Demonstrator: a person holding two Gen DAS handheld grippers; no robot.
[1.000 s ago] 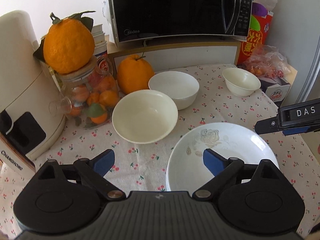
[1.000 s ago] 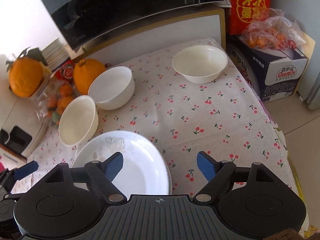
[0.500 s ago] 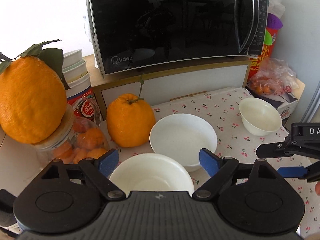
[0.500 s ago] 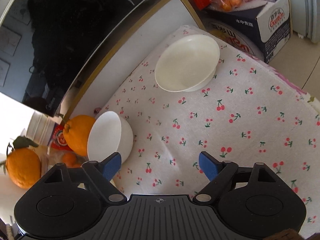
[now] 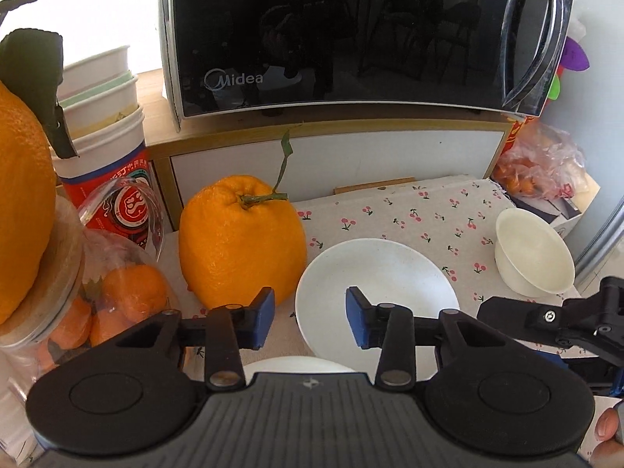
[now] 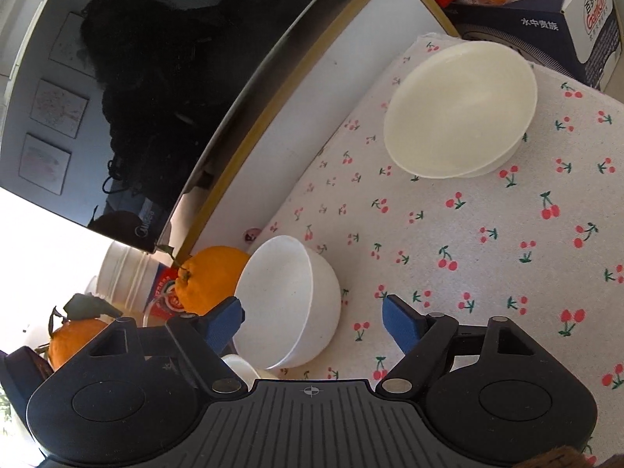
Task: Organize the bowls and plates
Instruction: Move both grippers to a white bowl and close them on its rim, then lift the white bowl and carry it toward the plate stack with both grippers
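Observation:
A white bowl point(image 5: 382, 273) sits on the cherry-print cloth point(image 5: 436, 210) beside a large orange point(image 5: 241, 241). My left gripper point(image 5: 310, 319) hangs over the bowl's left rim, which lies between its closing jaws; the pads do not press on it. My right gripper point(image 6: 312, 323) is open, its jaws closing, with the same white bowl point(image 6: 288, 300) below and partly between them. One of its black fingers point(image 5: 507, 312) reaches in beside the bowl. A cream bowl point(image 5: 296, 364) peeks out under my left gripper. A small cream bowl point(image 6: 460, 109) stands further back.
A black microwave point(image 5: 351, 39) on a wooden shelf closes off the back. At the left are a jar of small oranges point(image 5: 113, 300), stacked paper cups point(image 5: 101, 117) and another large orange point(image 5: 19, 214). A bag of fruit point(image 5: 542, 171) on a box point(image 6: 546, 19) sits at the right.
Both grippers moved forward from the flowered plate to the white bowl; the plate left both views. The left jaws narrowed a lot. The right gripper rolled and its jaws narrowed slightly.

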